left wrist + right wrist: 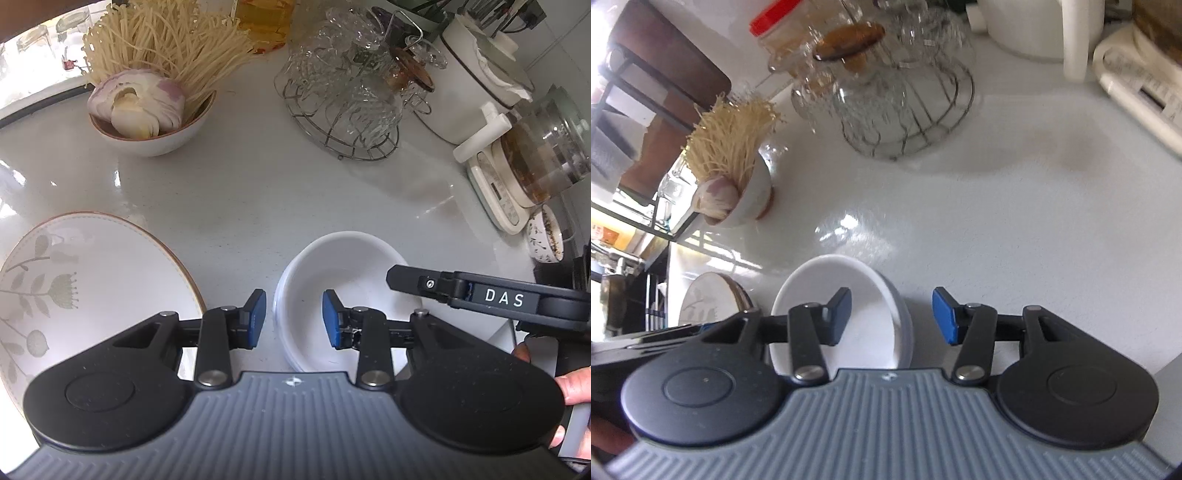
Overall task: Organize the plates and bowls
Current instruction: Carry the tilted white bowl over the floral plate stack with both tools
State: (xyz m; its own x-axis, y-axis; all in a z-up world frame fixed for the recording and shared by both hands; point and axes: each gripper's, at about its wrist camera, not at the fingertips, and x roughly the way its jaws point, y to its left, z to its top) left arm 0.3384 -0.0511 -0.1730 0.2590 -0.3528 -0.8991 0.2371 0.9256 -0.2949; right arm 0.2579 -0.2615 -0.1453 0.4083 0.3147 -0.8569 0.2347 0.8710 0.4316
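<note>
A plain white bowl [351,273] stands on the pale counter [258,192], with a floral plate with a brown rim [92,280] to its left. My left gripper [294,319] is open and straddles the bowl's left rim, one blue pad outside and one inside, neither pressing on it. My right gripper [892,315] is also open over the bowl [857,295]. It straddles the opposite rim, its left pad inside the bowl and its right pad out over the counter. One black finger [410,280] of the right gripper shows in the left wrist view. The plate [709,306] lies at the left in the right wrist view.
Behind stand a bowl of enoki mushrooms and an onion [147,110], a wire rack of glass cups [347,96], a white pot [472,81], a glass kettle on its base [535,155] and a small cup [546,236]. A red-lidded jar [775,22] is at the back.
</note>
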